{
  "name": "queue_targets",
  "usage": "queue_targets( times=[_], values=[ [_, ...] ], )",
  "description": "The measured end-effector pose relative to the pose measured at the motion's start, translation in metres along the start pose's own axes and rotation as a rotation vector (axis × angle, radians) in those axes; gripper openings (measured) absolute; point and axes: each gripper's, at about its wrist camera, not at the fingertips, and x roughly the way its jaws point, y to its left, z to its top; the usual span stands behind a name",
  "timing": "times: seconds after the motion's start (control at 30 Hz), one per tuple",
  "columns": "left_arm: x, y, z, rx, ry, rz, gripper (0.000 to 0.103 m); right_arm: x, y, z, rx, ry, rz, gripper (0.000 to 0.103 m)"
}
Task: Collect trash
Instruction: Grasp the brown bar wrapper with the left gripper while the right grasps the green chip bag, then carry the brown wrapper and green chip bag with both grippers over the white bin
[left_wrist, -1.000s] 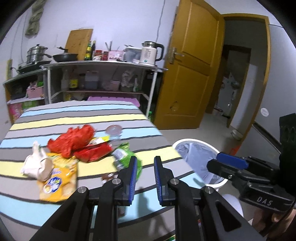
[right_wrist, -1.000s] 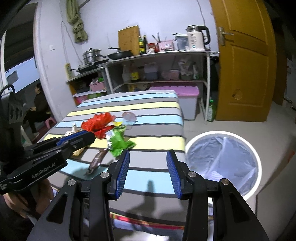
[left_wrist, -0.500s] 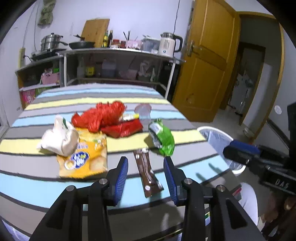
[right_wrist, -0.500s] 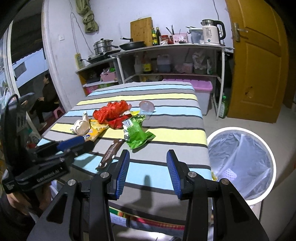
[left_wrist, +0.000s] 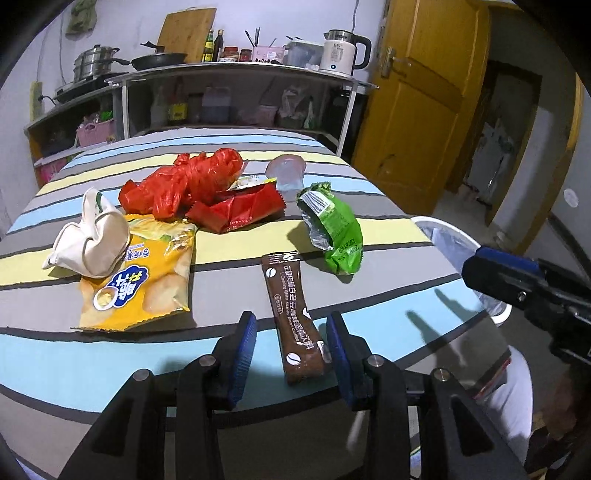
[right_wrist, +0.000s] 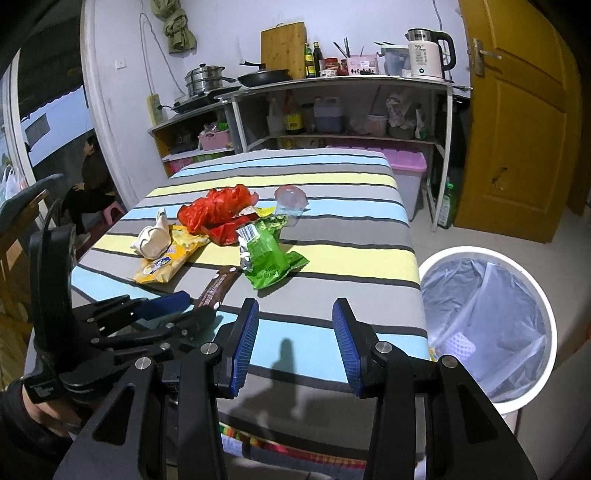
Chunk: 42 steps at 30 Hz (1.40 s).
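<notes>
Trash lies on the striped table (left_wrist: 332, 295): a brown coffee sachet (left_wrist: 293, 314), a green wrapper (left_wrist: 334, 229), a yellow chip bag (left_wrist: 138, 277), a crumpled white bag (left_wrist: 90, 240), a red plastic bag (left_wrist: 184, 182), a red wrapper (left_wrist: 236, 212) and a clear cup (left_wrist: 286, 175). My left gripper (left_wrist: 290, 350) is open, its jaws on either side of the near end of the sachet. My right gripper (right_wrist: 295, 343) is open and empty above the table's near edge. A white bin with a clear liner (right_wrist: 487, 288) stands on the floor to the right.
A kitchen shelf (right_wrist: 332, 85) with pots, bottles and a kettle (right_wrist: 428, 55) stands behind the table. A wooden door (right_wrist: 517, 122) is at the right. A person sits at the far left (right_wrist: 88, 177).
My left gripper has opened wider and moved forward and down, so its jaws now flank the brown sachet. My right gripper has drawn back a little and stays open.
</notes>
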Motion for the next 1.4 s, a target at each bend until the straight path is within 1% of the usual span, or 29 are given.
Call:
queue_targets(
  times=[0.07, 0.1, 0.13, 0.37, 0.5, 0.8, 1.03, 1.1, 1.2, 1.4],
  values=[
    [0.002, -0.002, 0.000, 0.014, 0.001, 0.017, 0.033, 0.004, 0.001, 0.001, -0.007, 0.005, 0.003, 0.043],
    [0.003, -0.003, 0.001, 0.020, 0.001, 0.025, 0.025, 0.005, 0.001, 0.002, -0.010, 0.007, 0.004, 0.043],
    [0.003, -0.003, 0.001, 0.024, 0.001, 0.035, 0.023, 0.007, 0.001, 0.003, -0.013, 0.008, 0.005, 0.043],
    [0.001, 0.005, 0.005, 0.006, -0.013, 0.023, 0.022, 0.027, 0.009, 0.014, -0.061, 0.027, 0.029, 0.043],
    [-0.008, 0.012, 0.010, -0.010, -0.048, 0.026, 0.022, 0.042, 0.015, 0.021, -0.088, 0.042, 0.041, 0.051],
    [-0.022, 0.035, 0.018, -0.057, -0.092, 0.038, 0.022, 0.080, 0.027, 0.040, -0.146, 0.071, 0.042, 0.052],
    [-0.023, 0.046, 0.022, -0.081, -0.098, 0.035, 0.022, 0.108, 0.034, 0.043, -0.188, 0.119, 0.015, 0.052],
    [-0.022, 0.047, 0.023, -0.082, -0.097, 0.036, 0.022, 0.115, 0.033, 0.043, -0.183, 0.141, -0.001, 0.052],
    [-0.021, 0.048, 0.023, -0.082, -0.097, 0.033, 0.022, 0.119, 0.027, 0.042, -0.148, 0.158, 0.010, 0.051],
    [-0.022, 0.047, 0.023, -0.076, -0.103, 0.033, 0.022, 0.109, 0.017, 0.041, -0.077, 0.141, 0.023, 0.042]
  ],
)
